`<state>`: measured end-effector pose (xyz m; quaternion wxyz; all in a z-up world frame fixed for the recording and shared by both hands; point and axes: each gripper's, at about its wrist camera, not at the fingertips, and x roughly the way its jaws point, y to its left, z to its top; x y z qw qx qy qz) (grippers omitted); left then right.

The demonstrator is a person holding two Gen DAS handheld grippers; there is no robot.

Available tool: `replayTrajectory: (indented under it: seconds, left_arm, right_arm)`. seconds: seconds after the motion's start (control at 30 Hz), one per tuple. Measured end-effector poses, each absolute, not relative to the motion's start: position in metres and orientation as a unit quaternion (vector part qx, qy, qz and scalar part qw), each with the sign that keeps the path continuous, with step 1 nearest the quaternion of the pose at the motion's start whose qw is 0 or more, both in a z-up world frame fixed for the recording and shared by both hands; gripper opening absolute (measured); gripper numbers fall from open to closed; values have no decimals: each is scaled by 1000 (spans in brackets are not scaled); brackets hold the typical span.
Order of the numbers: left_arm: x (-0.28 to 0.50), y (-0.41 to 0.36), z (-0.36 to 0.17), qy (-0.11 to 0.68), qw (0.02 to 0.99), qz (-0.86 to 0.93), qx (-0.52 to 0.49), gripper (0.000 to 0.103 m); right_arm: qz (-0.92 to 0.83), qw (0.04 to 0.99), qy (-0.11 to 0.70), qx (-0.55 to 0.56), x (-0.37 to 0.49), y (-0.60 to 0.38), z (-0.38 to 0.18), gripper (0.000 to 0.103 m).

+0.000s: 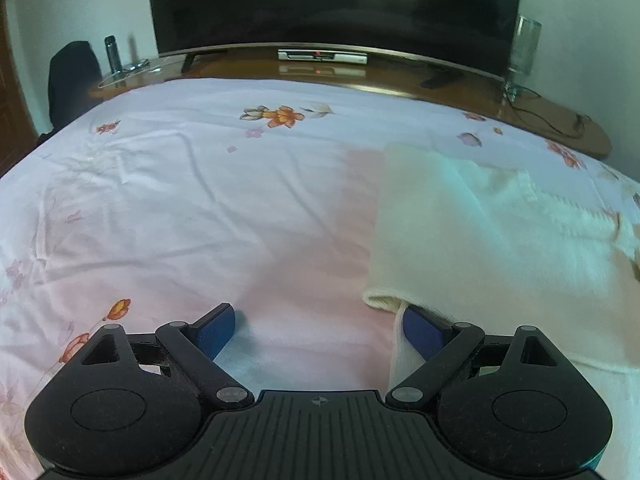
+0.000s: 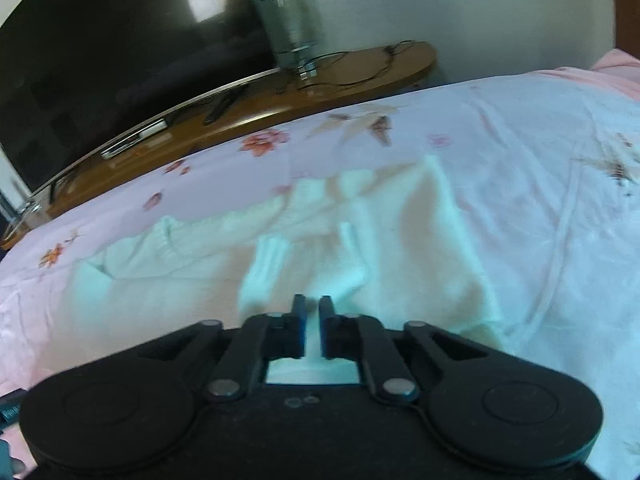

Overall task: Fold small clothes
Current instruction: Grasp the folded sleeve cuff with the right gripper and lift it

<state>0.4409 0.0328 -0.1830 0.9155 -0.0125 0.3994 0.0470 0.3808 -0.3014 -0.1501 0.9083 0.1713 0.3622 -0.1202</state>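
Fingers of left gripper spread wide, low over the bed; its right finger tucked under the near edge of the white garment, nothing clamped. Right gripper fingers nearly closed, narrow gap, white fabric showing between them; grip uncertain. Garment lies rumpled on the floral bedsheet, TV behind.

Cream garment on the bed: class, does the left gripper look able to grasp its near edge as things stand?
Probably yes: the left gripper is open, one of its fingers already tucked under the cream garment edge, nothing between.
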Motion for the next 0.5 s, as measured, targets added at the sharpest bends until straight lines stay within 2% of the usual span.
replayTrajectory:
  seconds: [0.03, 0.1, 0.13, 0.2, 0.3, 0.43, 0.5]
  left_arm:
    - [441, 33, -183, 395, 917, 53, -14, 91]
    - [442, 32, -183, 396, 916, 58, -15, 91]
    - [442, 32, -183, 397, 916, 57, -14, 91]
    - [442, 30, -182, 392, 918, 57, -19, 91]
    - [444, 28, -177, 381, 922, 61, -23, 91]
    - [452, 27, -178, 380, 922, 70, -23, 91]
    - [454, 27, -178, 379, 922, 73, -23, 91]
  right_arm:
    - [-124, 907, 363, 173, 377, -303, -150, 7]
    - [-116, 907, 362, 183, 372, -306, -148, 16]
    - [-104, 908, 361, 185, 371, -305, -145, 33]
    - [-86, 915, 354, 172, 376, -295, -141, 46]
    - [-68, 917, 363, 152, 396, -280, -143, 45]
    - [-63, 912, 384, 132, 424, -265, -152, 49]
    - [-75, 907, 403, 100, 440, -256, -160, 46]
